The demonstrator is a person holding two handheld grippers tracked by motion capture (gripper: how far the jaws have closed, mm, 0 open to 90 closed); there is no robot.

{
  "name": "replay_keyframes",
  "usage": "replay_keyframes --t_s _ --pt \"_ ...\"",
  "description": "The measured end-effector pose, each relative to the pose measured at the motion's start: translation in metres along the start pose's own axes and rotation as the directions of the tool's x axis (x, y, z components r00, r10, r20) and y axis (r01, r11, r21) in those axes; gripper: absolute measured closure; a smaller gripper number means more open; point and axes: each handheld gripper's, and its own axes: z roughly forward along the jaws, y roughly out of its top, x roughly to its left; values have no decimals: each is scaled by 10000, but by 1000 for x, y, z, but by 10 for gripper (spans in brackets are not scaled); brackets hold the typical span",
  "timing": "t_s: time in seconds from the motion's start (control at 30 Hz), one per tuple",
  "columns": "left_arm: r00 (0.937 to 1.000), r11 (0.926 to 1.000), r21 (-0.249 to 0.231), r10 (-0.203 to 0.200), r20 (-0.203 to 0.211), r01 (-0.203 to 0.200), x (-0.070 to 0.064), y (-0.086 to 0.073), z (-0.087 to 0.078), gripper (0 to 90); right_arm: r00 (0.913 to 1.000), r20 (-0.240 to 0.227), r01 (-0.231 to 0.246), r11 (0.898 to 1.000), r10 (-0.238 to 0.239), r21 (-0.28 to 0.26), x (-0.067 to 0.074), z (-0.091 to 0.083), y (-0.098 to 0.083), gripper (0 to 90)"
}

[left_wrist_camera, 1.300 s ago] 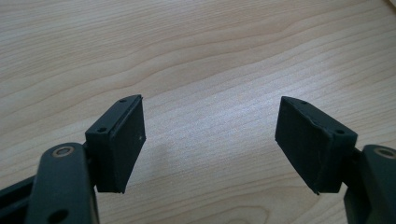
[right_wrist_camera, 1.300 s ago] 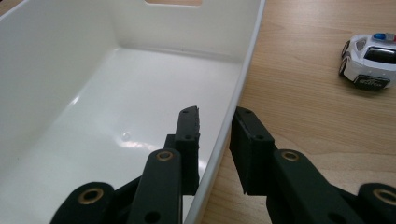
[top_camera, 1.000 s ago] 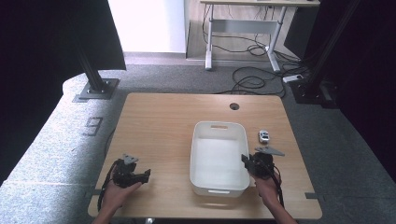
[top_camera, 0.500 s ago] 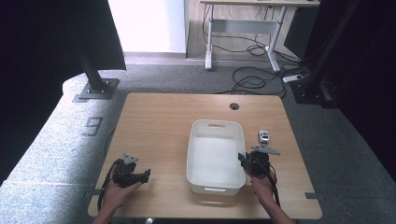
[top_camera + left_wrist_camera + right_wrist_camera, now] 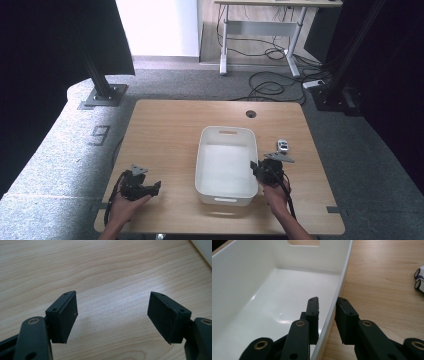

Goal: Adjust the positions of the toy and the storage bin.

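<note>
A white plastic bin (image 5: 223, 162) lies empty on the wooden table (image 5: 165, 130), right of centre. My right gripper (image 5: 258, 170) is shut on its right wall near the front corner. In the right gripper view one jaw is inside the bin (image 5: 254, 282) and the other outside, with the right gripper (image 5: 328, 301) pinching the rim. My left gripper (image 5: 155, 188) rests low at the front left, apart from the bin. In the left gripper view the left gripper (image 5: 112, 306) stands open over bare wood, nothing between its jaws.
A small white toy car (image 5: 282, 145) sits on the table just right of the bin, beyond my right hand; its wheels show at the edge of the right gripper view (image 5: 419, 278). A round cable hole (image 5: 251, 114) lies near the far edge.
The bin has slid left across the table, with my right gripper holding its wall. The left gripper has stayed put.
</note>
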Motion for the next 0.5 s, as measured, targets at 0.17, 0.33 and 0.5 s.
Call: replay_keyframes --t_s 0.17,0.33,0.5 --pt "10000 10000 35 14 -6 -14 0 0 0 247 10000 -35 46 10000 -46 22 2 3 2 730" --pt "10000 10000 53 -3 -10 3 0 0 0 247 9999 -160 31 10000 -31 -4 2 6 3 730" --pt "10000 10000 67 -4 -9 4 0 0 0 247 9998 -75 160 9999 -160 49 8 9 6 729"
